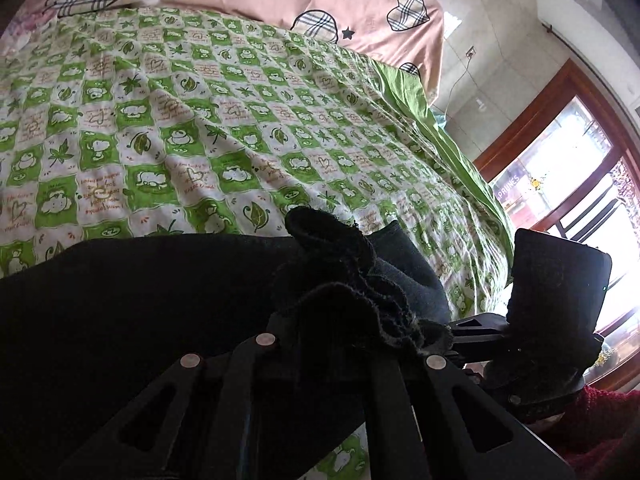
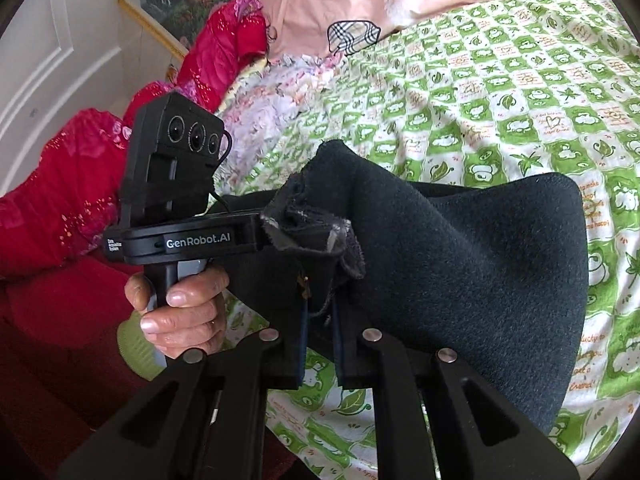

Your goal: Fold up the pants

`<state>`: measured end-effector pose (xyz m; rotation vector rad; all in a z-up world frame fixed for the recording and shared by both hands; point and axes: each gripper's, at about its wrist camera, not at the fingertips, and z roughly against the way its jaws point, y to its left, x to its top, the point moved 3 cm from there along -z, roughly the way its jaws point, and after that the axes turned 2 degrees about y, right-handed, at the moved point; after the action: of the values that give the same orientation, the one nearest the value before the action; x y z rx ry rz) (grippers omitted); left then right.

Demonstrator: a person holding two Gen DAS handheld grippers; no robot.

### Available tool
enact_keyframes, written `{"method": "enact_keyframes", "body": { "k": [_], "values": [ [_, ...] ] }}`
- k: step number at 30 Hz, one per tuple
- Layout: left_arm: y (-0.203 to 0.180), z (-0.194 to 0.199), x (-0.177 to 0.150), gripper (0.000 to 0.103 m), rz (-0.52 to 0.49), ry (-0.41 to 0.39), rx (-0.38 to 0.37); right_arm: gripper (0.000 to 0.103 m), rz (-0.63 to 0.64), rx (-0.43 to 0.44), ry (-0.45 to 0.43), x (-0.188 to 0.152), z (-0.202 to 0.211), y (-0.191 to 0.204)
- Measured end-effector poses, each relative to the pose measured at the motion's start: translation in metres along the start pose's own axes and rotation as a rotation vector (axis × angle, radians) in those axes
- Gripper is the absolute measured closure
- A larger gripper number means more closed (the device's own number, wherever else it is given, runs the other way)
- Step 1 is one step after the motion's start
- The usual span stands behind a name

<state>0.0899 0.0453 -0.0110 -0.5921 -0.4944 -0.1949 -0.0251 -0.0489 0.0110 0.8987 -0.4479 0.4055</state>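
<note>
The dark navy fleece pants (image 2: 480, 280) lie draped on the green-and-white checked bedspread (image 2: 500, 92), frayed edge bunched up; left gripper (image 1: 352, 332) and right gripper (image 2: 320, 320) both pinch that edge, close together. Bunched layers could slip free and skew the fold; no containers here

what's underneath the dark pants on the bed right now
The dark pants lie on a green and white checked bedsheet, which shows all around them. Both grippers pinch the bunched hem. Whatever lies directly beneath the cloth is covered.
</note>
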Motion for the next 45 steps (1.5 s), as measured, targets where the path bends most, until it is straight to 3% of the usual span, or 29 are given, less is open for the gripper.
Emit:
{"method": "enact_keyframes", "body": {
  "k": [11, 13, 15, 18, 19, 21, 23, 34, 37, 45],
  "values": [
    [0.020, 0.002, -0.017, 0.095, 0.089, 0.015, 0.057, 0.087, -0.001, -0.040, 0.051, -0.004, -0.012, 0.000],
    [0.024, 0.007, -0.021, 0.089, 0.109, 0.007, 0.079, 0.083, -0.001, -0.034, 0.056, -0.004, -0.013, 0.001],
    [0.028, 0.015, -0.025, 0.075, 0.132, -0.010, 0.123, 0.073, -0.001, -0.020, 0.058, -0.003, -0.015, 0.003],
    [0.030, 0.027, -0.032, 0.071, 0.155, -0.039, 0.162, 0.070, 0.012, -0.020, 0.067, -0.003, -0.019, 0.008],
    [0.030, 0.030, -0.035, 0.069, 0.159, -0.047, 0.181, 0.070, 0.015, -0.022, 0.071, -0.003, -0.020, 0.010],
    [0.030, 0.040, -0.041, 0.051, 0.167, -0.061, 0.256, 0.070, 0.021, -0.015, 0.078, -0.003, -0.020, 0.015],
    [0.031, 0.048, -0.047, 0.045, 0.180, -0.079, 0.327, 0.069, 0.036, 0.009, 0.083, -0.002, -0.021, 0.023],
    [0.057, 0.107, -0.088, 0.034, 0.362, -0.148, 0.633, 0.066, 0.134, 0.016, 0.086, 0.010, -0.029, 0.050],
    [0.066, 0.129, -0.102, 0.034, 0.421, -0.180, 0.711, 0.060, 0.137, 0.025, 0.092, 0.015, -0.037, 0.052],
    [0.099, 0.167, -0.134, 0.033, 0.556, -0.202, 0.804, 0.055, 0.183, 0.065, 0.106, 0.041, -0.065, 0.073]
  ]
}}
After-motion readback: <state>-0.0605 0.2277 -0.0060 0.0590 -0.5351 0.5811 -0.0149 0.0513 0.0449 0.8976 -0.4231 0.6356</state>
